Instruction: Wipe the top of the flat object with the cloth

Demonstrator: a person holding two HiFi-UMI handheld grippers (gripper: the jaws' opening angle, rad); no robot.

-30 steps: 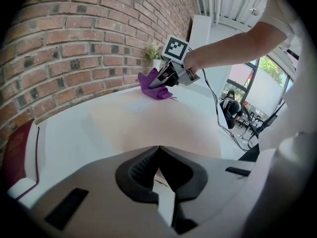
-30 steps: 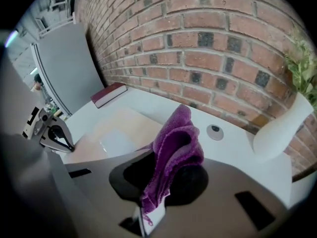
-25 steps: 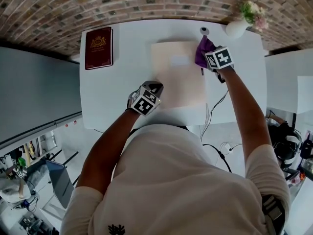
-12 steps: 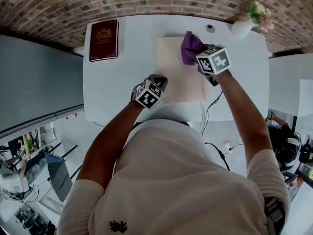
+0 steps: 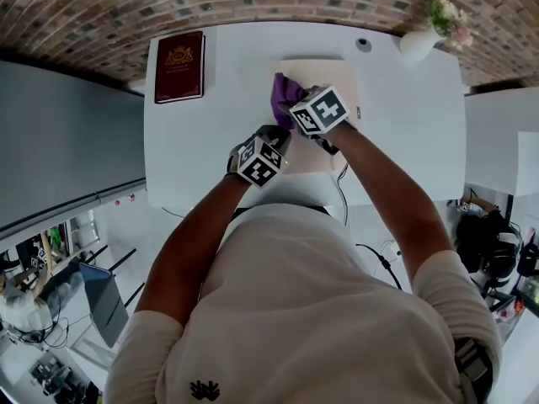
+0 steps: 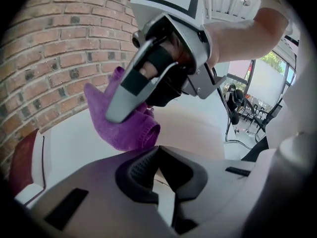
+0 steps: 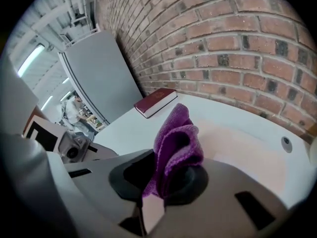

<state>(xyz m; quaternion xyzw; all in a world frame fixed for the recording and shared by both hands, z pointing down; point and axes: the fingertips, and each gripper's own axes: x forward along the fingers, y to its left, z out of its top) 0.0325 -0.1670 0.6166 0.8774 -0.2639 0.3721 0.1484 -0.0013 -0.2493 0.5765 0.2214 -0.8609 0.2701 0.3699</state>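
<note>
I read right gripper (image 7: 163, 182) pinching crumpled purple cloth (image 7: 178, 138) at left edge of flat beige board (image 5: 330, 71) | left gripper (image 6: 158, 177) pressed together at near-left corner

Fuzzy woven cloth (image 7: 178, 138), matt pale flat object (image 5: 330, 69), smooth white table (image 5: 210, 133)

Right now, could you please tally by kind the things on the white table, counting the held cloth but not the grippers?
Maroon book: 1
Flat beige sheet: 1
Purple cloth: 1
Vase of flowers: 1
Small round object: 1
Total: 5
</note>
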